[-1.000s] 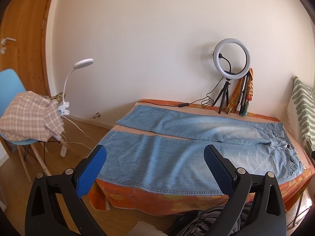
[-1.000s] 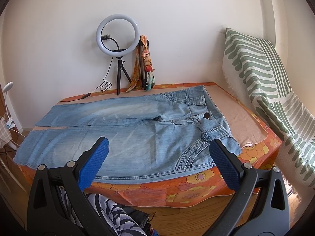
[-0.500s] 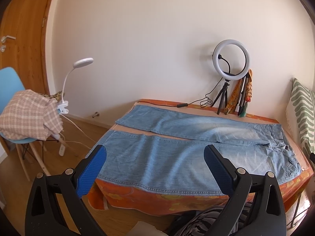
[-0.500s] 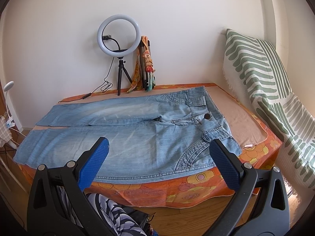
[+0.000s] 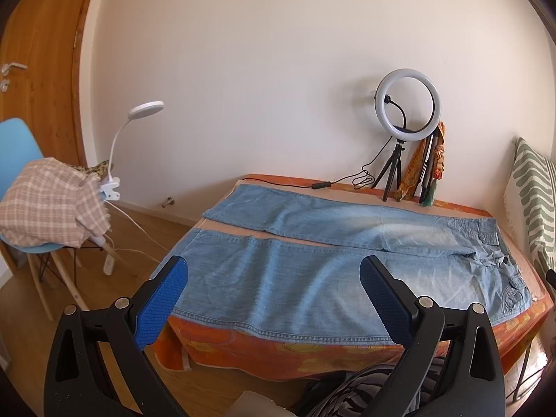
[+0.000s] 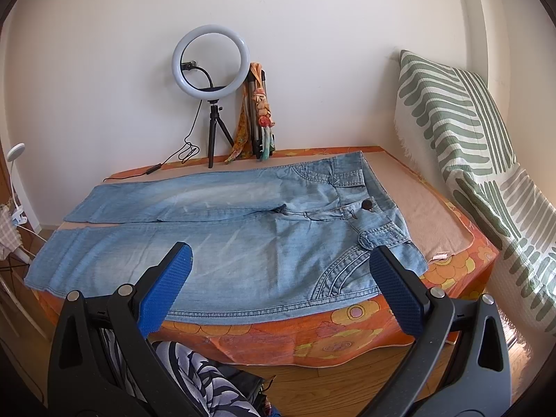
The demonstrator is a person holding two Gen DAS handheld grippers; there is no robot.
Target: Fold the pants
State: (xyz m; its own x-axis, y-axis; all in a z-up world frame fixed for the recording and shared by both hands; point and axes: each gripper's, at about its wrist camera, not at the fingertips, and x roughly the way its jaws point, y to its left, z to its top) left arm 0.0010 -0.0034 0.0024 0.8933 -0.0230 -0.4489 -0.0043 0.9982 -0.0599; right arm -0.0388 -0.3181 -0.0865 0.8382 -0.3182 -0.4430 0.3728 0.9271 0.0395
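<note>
Light blue jeans [image 5: 312, 253] lie spread flat on a table with an orange flowered cloth [image 5: 278, 347], both legs stretched to the left and the waist at the right. They also show in the right wrist view [image 6: 243, 243], with the waist button [image 6: 366, 205] facing up. My left gripper [image 5: 274, 278] is open and empty, held in front of the table's near edge over the near leg. My right gripper [image 6: 281, 267] is open and empty, in front of the near edge by the hip pocket.
A ring light on a tripod [image 5: 406, 114] and its cable stand at the table's back, also in the right wrist view [image 6: 212, 66]. A blue chair with a plaid cloth [image 5: 45, 201] and a clip lamp [image 5: 139, 118] stand at the left. A striped cushion [image 6: 469, 160] leans at the right.
Both grippers stay open. The views have shifted slightly, with the table sitting a little lower and closer in each.
</note>
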